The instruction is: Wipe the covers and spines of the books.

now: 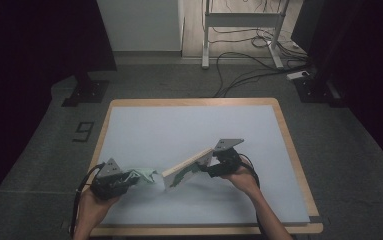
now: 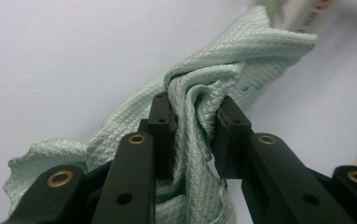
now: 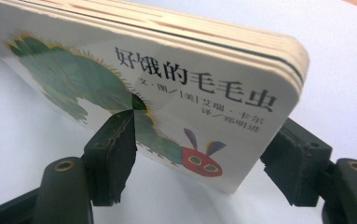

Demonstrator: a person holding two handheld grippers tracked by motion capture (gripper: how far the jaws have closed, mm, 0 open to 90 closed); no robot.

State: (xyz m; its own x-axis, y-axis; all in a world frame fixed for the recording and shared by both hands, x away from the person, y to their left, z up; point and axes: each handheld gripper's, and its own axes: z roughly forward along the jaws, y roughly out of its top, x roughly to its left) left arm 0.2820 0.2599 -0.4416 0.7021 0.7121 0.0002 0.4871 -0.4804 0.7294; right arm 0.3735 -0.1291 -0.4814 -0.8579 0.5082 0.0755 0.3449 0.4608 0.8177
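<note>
A crumpled pale green cloth (image 1: pixel 145 175) (image 2: pixel 241 60) is bunched between the two black jaws of my left gripper (image 1: pixel 130 179) (image 2: pixel 195 112), which is shut on it at the table's near left. My right gripper (image 1: pixel 205 168) (image 3: pixel 204 149) is shut on a thick board book (image 1: pixel 185 168) (image 3: pixel 190 79). One pad presses on the cover and the other on the back. The cover shows a green caterpillar with a red head and Chinese lettering. The book is held tilted, with its low end toward the cloth. The cloth's tip reaches close to that end.
A white mat (image 1: pixel 179 125) covers the wooden table (image 1: pixel 199 102), and both hands work near its front edge. On the floor beyond the table are cables (image 1: pixel 239 75), a metal stand (image 1: pixel 241 30) and dark equipment bases (image 1: pixel 86 92).
</note>
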